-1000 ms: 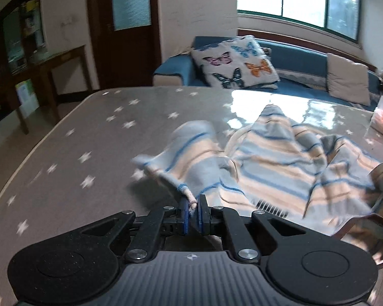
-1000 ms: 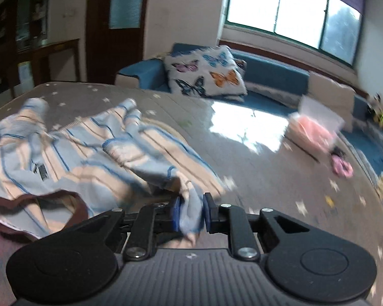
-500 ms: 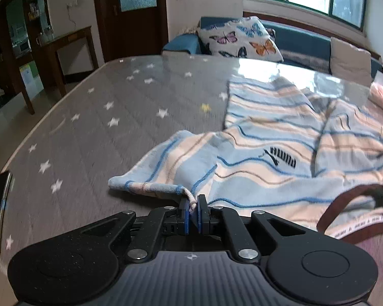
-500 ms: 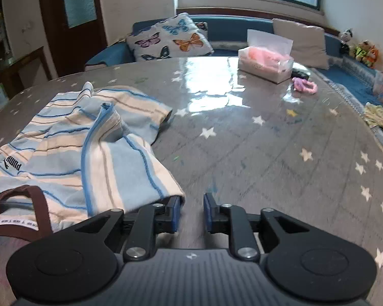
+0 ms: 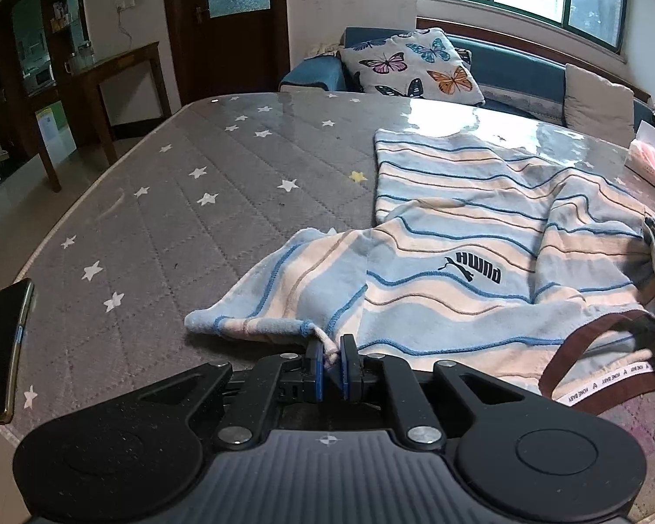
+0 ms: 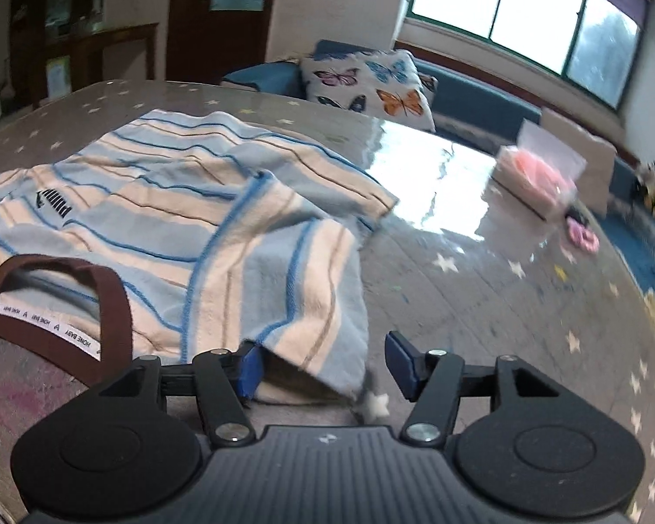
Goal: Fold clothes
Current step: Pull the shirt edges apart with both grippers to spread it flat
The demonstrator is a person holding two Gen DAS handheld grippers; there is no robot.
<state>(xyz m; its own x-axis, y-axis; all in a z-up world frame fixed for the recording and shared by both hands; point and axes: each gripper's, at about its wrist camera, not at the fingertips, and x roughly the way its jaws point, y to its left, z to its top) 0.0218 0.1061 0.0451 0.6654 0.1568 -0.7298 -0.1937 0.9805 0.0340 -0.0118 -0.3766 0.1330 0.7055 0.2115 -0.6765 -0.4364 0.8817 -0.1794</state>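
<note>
1. Striped shirt point(image 5: 480, 236) lies spread on the star-print table point(image 5: 187, 183), brown collar point(image 5: 598, 362) at about 3 o'clock from the left gripper in the left wrist view.
2. Left gripper point(image 5: 331, 362): jaws nearly together and just opening, a bunched bit of sleeve hem pinched between the blue pads.
3. Right gripper point(image 6: 325, 364): jaws spreading wide, sleeve edge lying between them against the left pad point(image 6: 251, 369), right pad clear.
4. Phone point(image 5: 2, 349) at 9 o'clock, table edge.
</note>
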